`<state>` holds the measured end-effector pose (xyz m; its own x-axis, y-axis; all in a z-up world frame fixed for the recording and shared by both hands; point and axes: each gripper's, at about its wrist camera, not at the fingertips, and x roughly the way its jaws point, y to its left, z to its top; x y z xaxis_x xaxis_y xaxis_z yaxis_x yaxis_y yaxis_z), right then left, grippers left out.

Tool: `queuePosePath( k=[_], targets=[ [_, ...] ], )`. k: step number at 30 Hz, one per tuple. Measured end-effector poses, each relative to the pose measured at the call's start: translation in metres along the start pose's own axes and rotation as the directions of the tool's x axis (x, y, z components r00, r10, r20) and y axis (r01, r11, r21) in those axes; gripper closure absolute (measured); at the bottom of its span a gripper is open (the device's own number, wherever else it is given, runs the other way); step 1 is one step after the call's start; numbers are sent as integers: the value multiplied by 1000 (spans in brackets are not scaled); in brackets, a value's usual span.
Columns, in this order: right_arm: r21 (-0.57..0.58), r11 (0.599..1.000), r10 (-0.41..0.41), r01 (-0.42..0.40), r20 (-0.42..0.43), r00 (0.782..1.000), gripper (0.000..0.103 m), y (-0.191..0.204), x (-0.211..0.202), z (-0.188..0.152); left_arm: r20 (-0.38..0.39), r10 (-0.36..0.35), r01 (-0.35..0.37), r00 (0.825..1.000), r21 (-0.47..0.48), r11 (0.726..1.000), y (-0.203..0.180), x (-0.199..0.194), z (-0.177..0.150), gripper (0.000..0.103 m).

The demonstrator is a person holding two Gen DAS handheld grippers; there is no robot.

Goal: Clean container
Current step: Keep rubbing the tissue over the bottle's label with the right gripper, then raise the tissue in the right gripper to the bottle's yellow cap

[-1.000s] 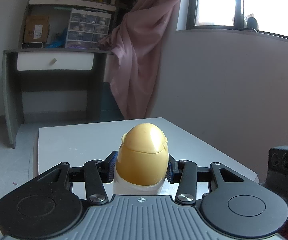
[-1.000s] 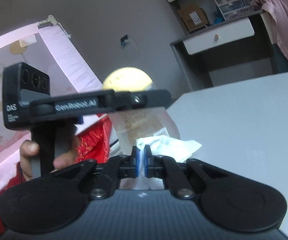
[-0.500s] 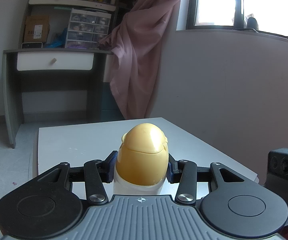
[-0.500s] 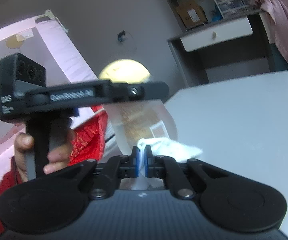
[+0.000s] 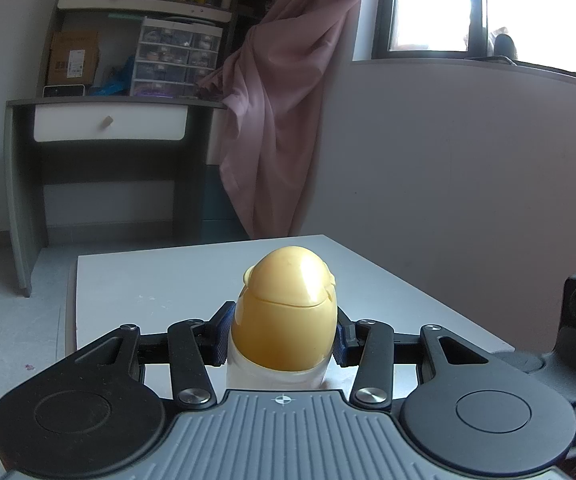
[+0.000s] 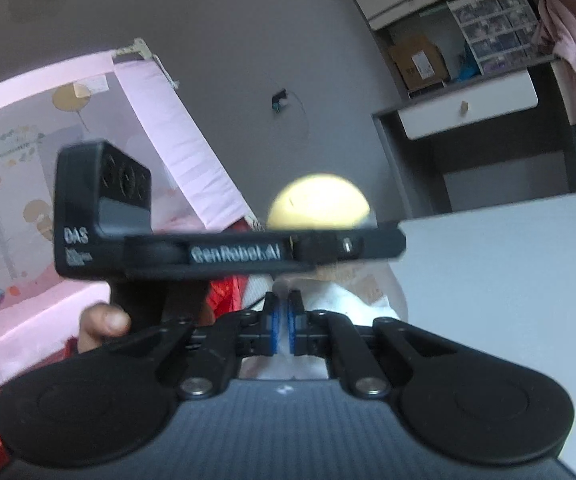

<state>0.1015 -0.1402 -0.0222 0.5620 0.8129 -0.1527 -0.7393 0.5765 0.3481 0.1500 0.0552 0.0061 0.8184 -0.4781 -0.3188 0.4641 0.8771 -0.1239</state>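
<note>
Bottle: the container (image 5: pixel 284 320) is a pale bottle with a rounded yellow cap, upright, its neck between the blue pads of the left gripper (image 5: pixel 284 334); I'd say it is held there so the body stays free for wiping
Left gripper: fingers clamped on the bottle just under the cap, one pad on each side; seen from the right wrist, its black body (image 6: pixel 228 248) crosses in front of the bottle, a hand (image 6: pixel 104 320) wrapped round its handle below
Right gripper: the right gripper (image 6: pixel 282 322) has its fingers together on a bunched white cloth (image 6: pixel 339 304); the cloth lies against the bottle's clear side under the cap; my guess is that this is the wiping step, one tool steadying, the other rubbing
Where it sits: the bottle is at the near end of the white table (image 5: pixel 176 276); whether its base rests on the top or hangs just above, I cannot tell; the base is hidden
Why near the edge: probably so both hands reach it without stretching
Blur: the right wrist view is smeared, so the label on the bottle cannot be read
Count: one bottle; one cap; one cloth; two grippers; one hand in view; one table
Room: a grey desk (image 5: pixel 108 120) with one white drawer and a pink curtain (image 5: pixel 280 120) well beyond the table; neither has a part in the work
</note>
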Motion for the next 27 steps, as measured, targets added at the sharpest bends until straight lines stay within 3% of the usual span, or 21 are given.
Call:
queuePosePath(
  k=[15, 19, 27],
  targets=[
    [54, 997, -43, 48, -95, 995, 98, -11, 8, -26, 3, -1, 1, 1000, 2, 1000, -3, 2, 0, 56],
    [63, 994, -81, 84, -55, 995, 98, -16, -14, -20, 3, 0, 0, 1000, 3, 1000, -4, 3, 0, 56],
    [6, 990, -141, 142, 120, 983, 98, -14, -64, 24, 0, 11, -11, 1000, 21, 1000, -12, 6, 2, 56]
  ],
)
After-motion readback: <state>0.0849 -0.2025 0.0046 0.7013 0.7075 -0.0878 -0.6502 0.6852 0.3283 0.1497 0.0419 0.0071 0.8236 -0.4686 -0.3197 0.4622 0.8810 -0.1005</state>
